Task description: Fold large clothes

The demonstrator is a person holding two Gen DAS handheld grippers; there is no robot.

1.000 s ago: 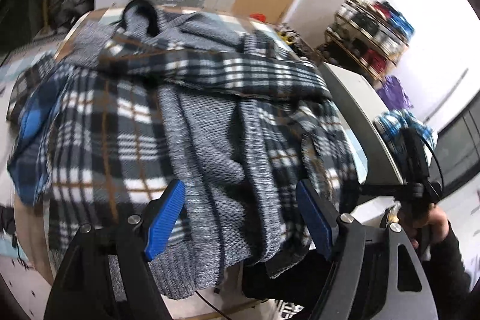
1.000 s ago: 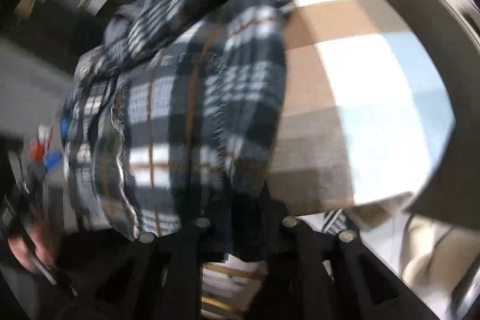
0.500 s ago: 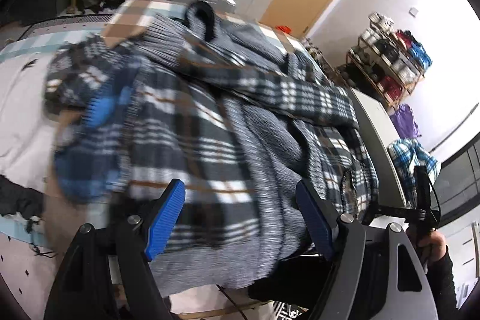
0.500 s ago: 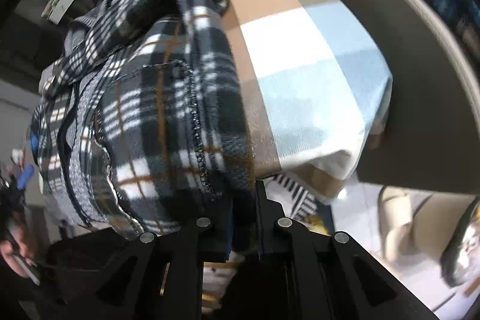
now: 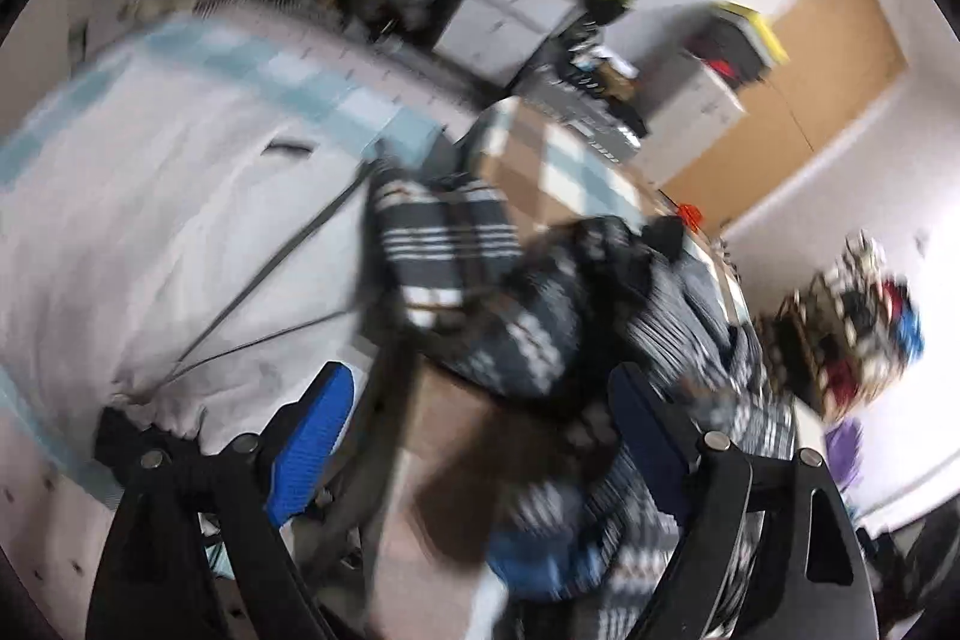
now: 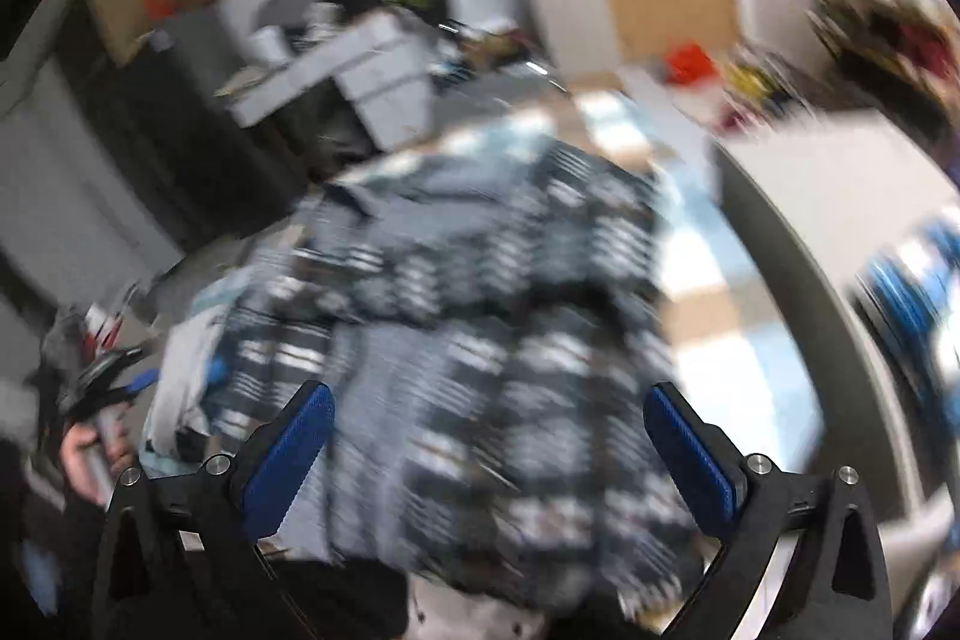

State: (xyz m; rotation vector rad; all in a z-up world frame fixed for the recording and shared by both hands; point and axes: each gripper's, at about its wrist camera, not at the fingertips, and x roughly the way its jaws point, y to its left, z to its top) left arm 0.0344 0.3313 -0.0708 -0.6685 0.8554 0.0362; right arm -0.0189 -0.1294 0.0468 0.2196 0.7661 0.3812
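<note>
Both views blurred; plaid garment smeared.

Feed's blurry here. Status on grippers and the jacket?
Right gripper just opened, empty. Left gripper open, nothing pinched. Plaid jacket heaped on checked table. Nothing in the way.

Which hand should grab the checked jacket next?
Probably the right. The right gripper has just opened and faces the plaid jacket squarely, nothing between its pads. The left gripper looks off its edge.
</note>
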